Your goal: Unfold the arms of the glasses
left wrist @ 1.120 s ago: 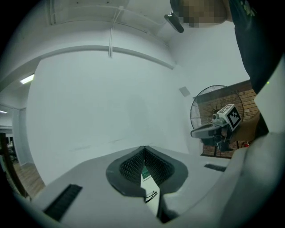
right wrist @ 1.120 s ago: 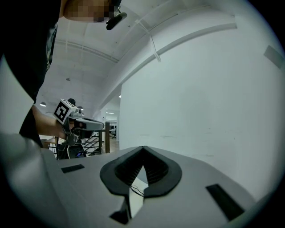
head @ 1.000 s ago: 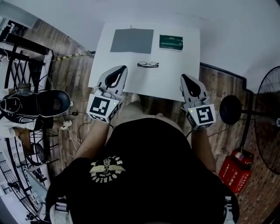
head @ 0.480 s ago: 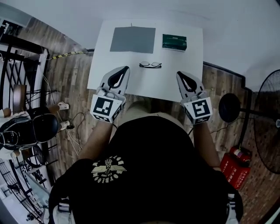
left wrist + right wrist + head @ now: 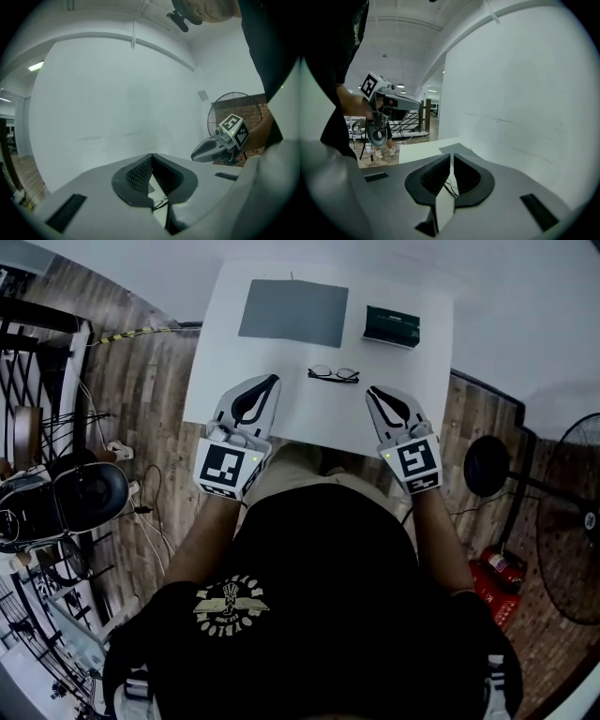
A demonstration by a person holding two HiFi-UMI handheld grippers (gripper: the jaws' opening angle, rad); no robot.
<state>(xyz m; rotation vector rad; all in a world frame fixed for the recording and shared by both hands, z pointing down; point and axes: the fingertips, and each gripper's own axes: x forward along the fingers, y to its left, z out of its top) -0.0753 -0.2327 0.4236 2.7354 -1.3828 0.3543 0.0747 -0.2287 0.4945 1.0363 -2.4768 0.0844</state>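
The folded black-rimmed glasses (image 5: pixel 334 374) lie in the middle of the white table (image 5: pixel 422 381). My left gripper (image 5: pixel 273 380) hovers over the table's near edge, to the left of and nearer than the glasses, its jaws shut and holding nothing. My right gripper (image 5: pixel 372 391) is mirrored on the right, jaws shut and holding nothing. In the left gripper view the glasses (image 5: pixel 160 204) show through the slit below the closed tips (image 5: pixel 152 155), with the right gripper (image 5: pixel 219 144) off to the right. In the right gripper view the glasses (image 5: pixel 450 186) lie beyond the closed tips (image 5: pixel 452 155).
A grey mat (image 5: pixel 292 312) and a dark green box (image 5: pixel 392 326) lie at the table's far side. A standing fan (image 5: pixel 572 512) and a red extinguisher (image 5: pixel 497 579) are on the floor at right. A black chair (image 5: pixel 86 495) is at left.
Both grippers have moved forward and down from the table's near edge to over the tabletop, closer to the glasses. The right one has swung inward. The glasses have not moved.
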